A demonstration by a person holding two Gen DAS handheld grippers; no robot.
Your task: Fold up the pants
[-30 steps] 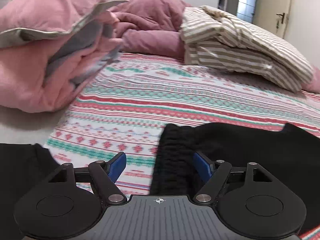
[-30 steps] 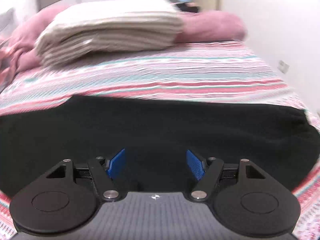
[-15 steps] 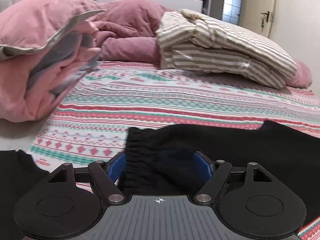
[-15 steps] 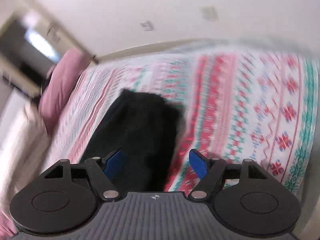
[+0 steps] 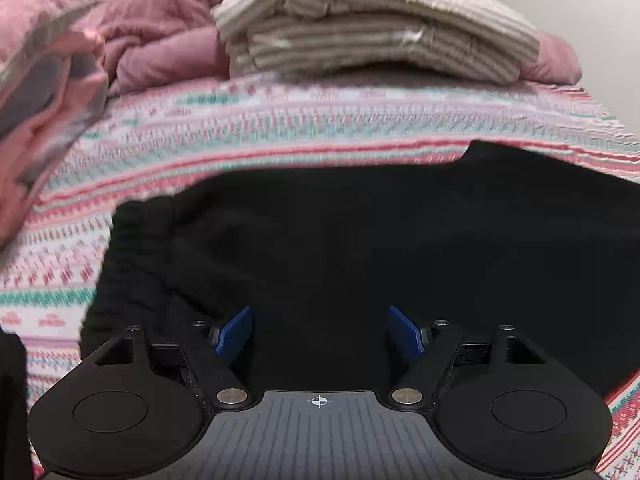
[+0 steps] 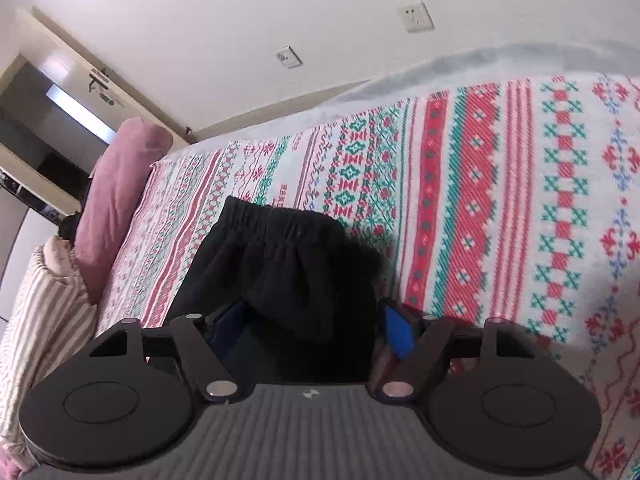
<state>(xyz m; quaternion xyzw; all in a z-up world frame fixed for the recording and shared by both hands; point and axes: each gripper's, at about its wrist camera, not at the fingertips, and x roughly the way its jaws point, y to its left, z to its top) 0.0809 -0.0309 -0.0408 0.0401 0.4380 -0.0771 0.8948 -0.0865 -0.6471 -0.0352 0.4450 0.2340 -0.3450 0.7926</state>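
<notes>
**Black pants flat on patterned bed**

Spread across bedspread [image 5: 280, 136], black pants [image 5: 400, 240], folds lost in darkness, right end cut off; gathered cuff [image 6: 276, 220] between right gripper [image 6: 310, 328] pads, contact unclear; left gripper [image 5: 320, 334] wide over dark cloth, gripping nothing.

Open patterned bed [image 5: 280, 128] is left beyond the black pants [image 5: 400, 240]. Passage farther back is blocked by a striped folded blanket [image 5: 380, 32], and the left side is crowded by a pink quilt [image 5: 40, 92].
</notes>
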